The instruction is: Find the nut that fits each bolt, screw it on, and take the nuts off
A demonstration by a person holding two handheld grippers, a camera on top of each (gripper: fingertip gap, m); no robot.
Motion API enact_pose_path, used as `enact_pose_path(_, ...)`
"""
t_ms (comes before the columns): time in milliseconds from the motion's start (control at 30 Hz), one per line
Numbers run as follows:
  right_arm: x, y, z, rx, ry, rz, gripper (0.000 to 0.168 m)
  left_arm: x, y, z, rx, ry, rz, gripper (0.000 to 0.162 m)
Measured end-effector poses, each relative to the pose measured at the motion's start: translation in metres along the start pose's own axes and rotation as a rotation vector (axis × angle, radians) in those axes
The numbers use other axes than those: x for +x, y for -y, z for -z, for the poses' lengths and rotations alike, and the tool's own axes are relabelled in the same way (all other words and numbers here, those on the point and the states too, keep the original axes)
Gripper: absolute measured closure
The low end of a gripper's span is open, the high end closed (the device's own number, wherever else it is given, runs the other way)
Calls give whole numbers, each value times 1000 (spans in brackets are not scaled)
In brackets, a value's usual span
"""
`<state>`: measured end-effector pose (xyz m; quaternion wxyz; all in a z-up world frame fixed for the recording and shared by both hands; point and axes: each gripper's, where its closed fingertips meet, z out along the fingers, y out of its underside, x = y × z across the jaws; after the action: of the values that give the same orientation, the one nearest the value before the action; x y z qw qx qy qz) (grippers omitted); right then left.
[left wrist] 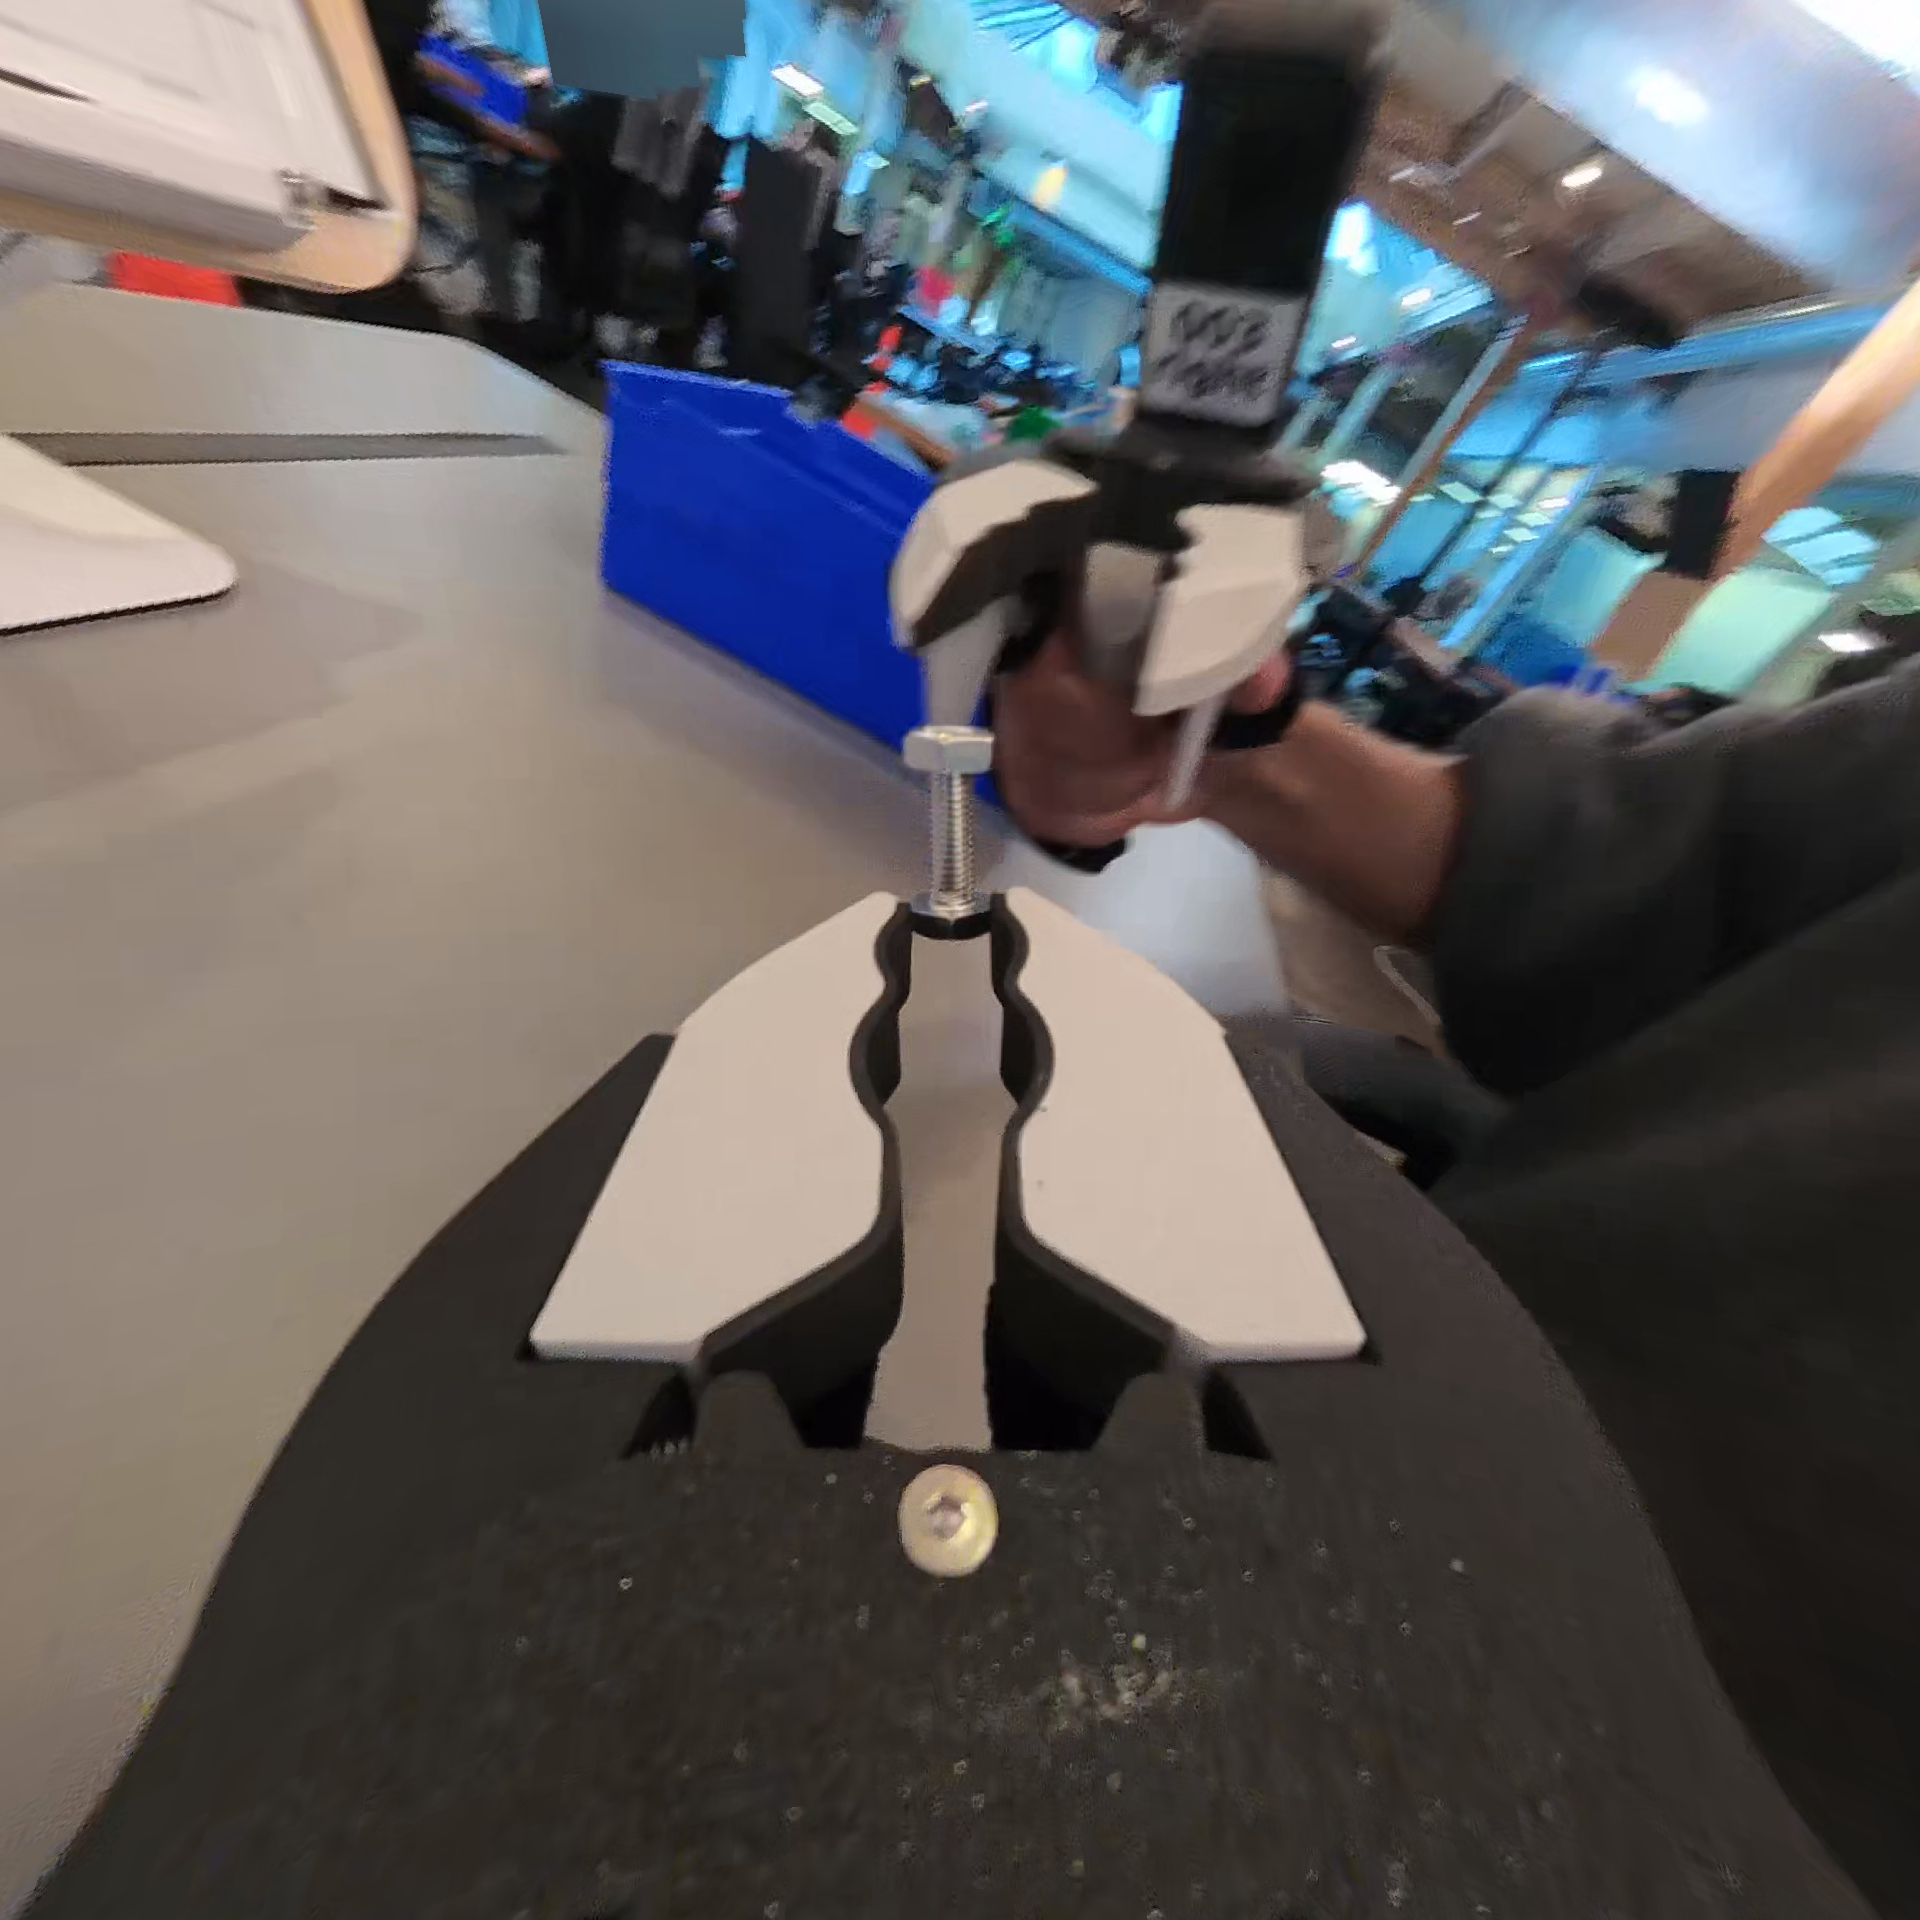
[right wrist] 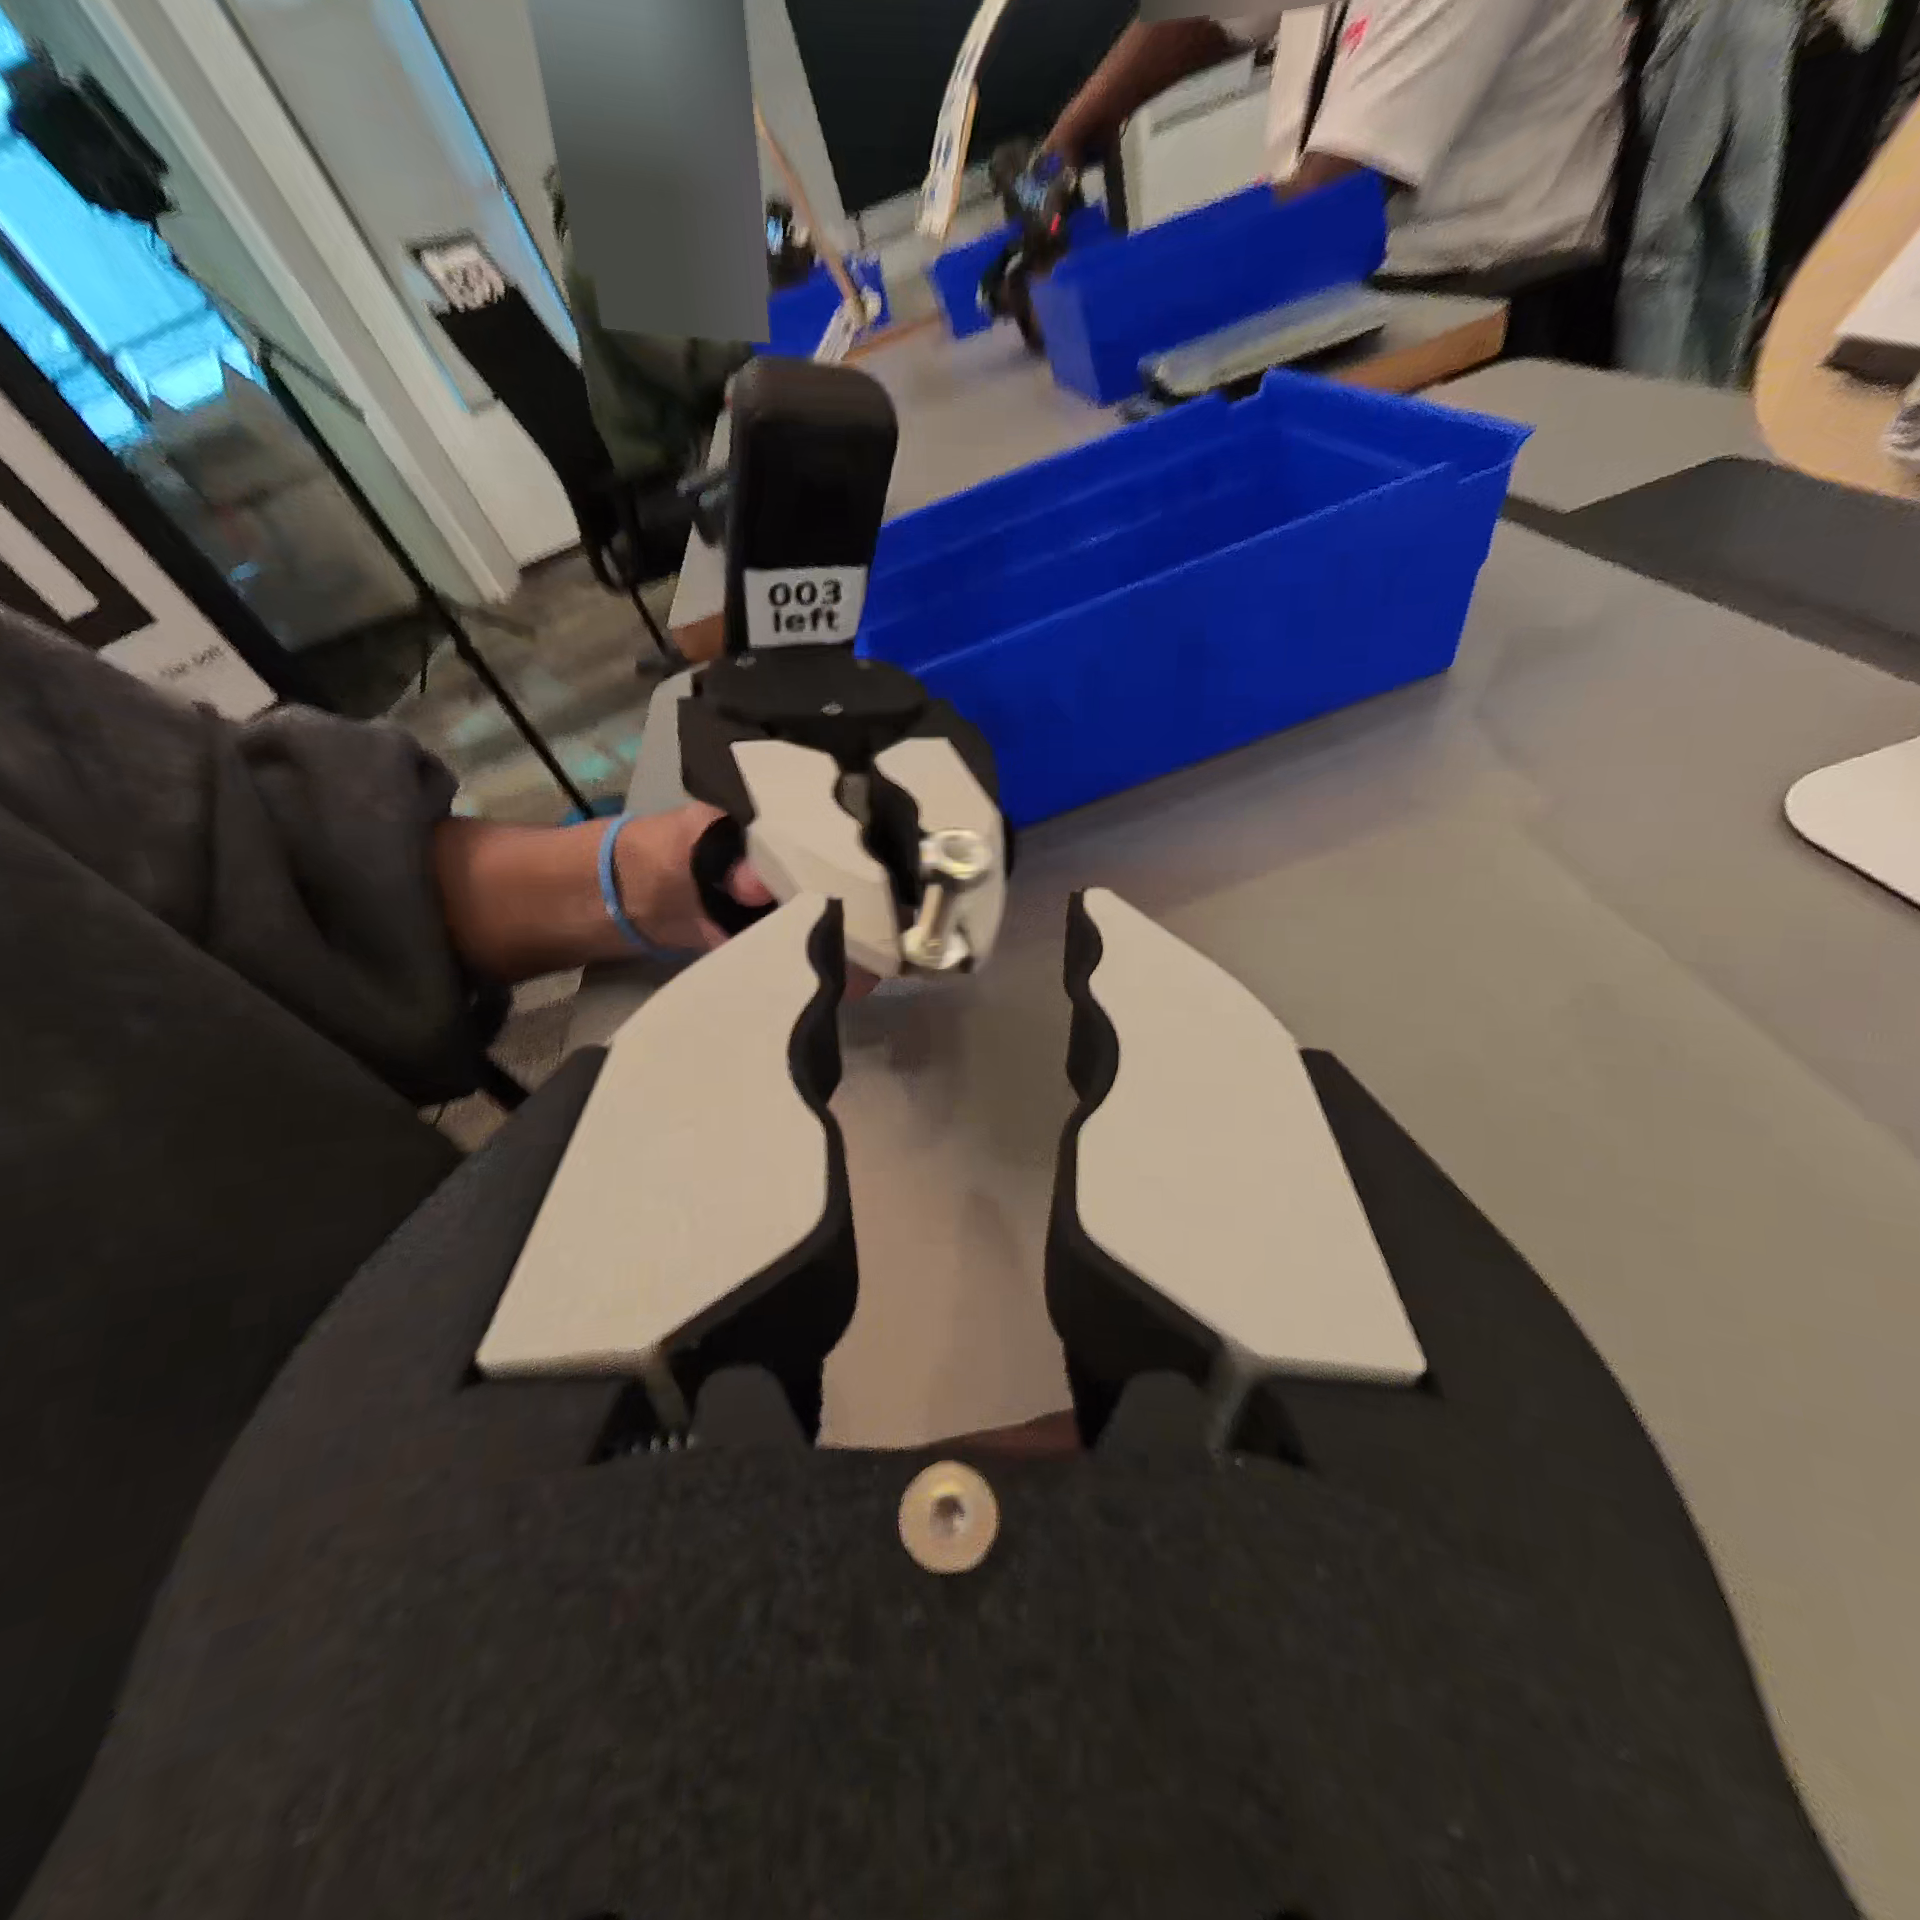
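1. While the left gripper (left wrist: 948,914) clamps the bolt (left wrist: 948,821) at its fingertips, the fingers are narrow, pinching what looks like a nut or the bolt's lower end; too small to tell which.
2. Bolt stands upright from that pinch in the left wrist view, hex piece on top, threaded shank bare below it.
3. Right gripper (right wrist: 951,940) sits just beside the bolt, fingers spread wide, nothing between them.
4. In the left wrist view, one right fingertip (left wrist: 956,686) is just above the bolt's top hex; contact unclear due to blur.
5. Blue bin (right wrist: 1195,603) is on the grey table (right wrist: 1507,1039), beyond the bolt.
6. White monitor foot (left wrist: 94,540) rests on the table, well apart from the bolt.
7. Person in a white shirt (right wrist: 1455,114) stands far behind the bolt at another blue bin (right wrist: 1216,270).
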<state>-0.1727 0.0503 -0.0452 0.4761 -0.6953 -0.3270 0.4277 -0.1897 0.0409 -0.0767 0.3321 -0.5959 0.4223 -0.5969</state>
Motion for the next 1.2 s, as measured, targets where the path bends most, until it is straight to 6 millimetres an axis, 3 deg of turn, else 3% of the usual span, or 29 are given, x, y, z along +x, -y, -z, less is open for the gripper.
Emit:
enact_pose_path(267, -27, 11, -8, 282, 345, -197, 140, 33, 5, 3, 60, -264, 71, 148)
enact_pose_path(433, -38, 7, -10, 259, 520, -258, 136, 44, 3, -1, 47, -326, 65, 148)
enact_pose_path(567, -40, 3, -11, 241, 548, -252, 152, 43, 0, -3, 30, -319, 67, 148)
enact_pose_path(733, -26, -5, -20, 189, 348, -227, 153, 26, -8, -6, -11, -184, 11, 148)
enact_pose_path(1067, 11, -18, -25, 94, -494, -96, 153, -12, -16, -11, -63, 118, -104, 148)
enact_pose_path(1200, 4, -15, -24, 85, -535, -35, 152, -8, -14, -11, -54, 84, -87, 148)
